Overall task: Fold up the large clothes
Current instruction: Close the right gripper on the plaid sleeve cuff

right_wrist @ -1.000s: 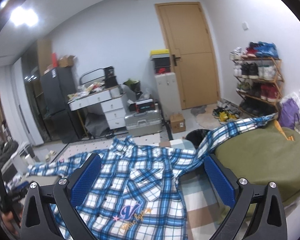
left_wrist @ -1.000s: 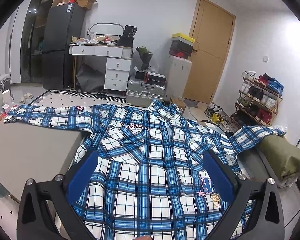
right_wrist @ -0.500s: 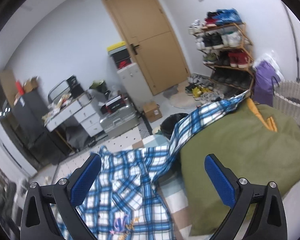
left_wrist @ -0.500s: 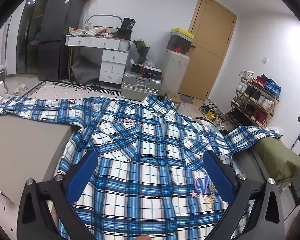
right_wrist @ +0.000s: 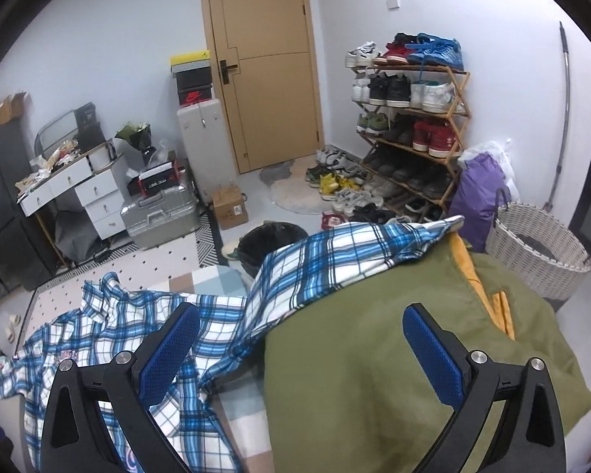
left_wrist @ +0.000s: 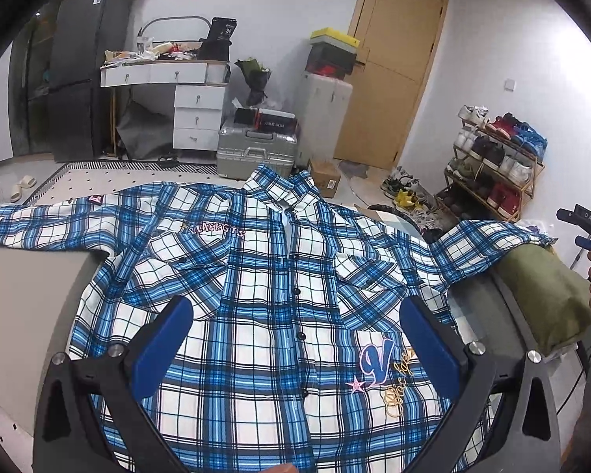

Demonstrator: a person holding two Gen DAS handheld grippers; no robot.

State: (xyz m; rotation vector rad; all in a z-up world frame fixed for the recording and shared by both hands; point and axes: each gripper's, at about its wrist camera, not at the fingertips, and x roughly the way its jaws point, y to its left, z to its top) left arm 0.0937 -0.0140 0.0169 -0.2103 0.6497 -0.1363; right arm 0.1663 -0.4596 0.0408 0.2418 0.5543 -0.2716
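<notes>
A blue and white plaid shirt (left_wrist: 264, 295) lies spread front-up on the table, buttoned, both sleeves stretched out. Its right sleeve (right_wrist: 335, 256) drapes over an olive green bundle (right_wrist: 394, 374). My left gripper (left_wrist: 295, 339) is open and empty, hovering above the shirt's lower front. My right gripper (right_wrist: 295, 351) is open and empty, above the green bundle near the draped sleeve. The right gripper also shows at the right edge of the left wrist view (left_wrist: 589, 232).
The grey table (left_wrist: 23, 295) shows bare at the left of the shirt. Behind stand a silver suitcase (left_wrist: 256, 149), a white drawer desk (left_wrist: 185, 94), a shoe rack (right_wrist: 409, 126), a wicker basket (right_wrist: 536, 248) and a black bin (right_wrist: 272, 240).
My right gripper has swung right, from over the shirt's front to over the green bundle and draped sleeve. My left gripper has shifted slightly over the shirt. Both stay open.
</notes>
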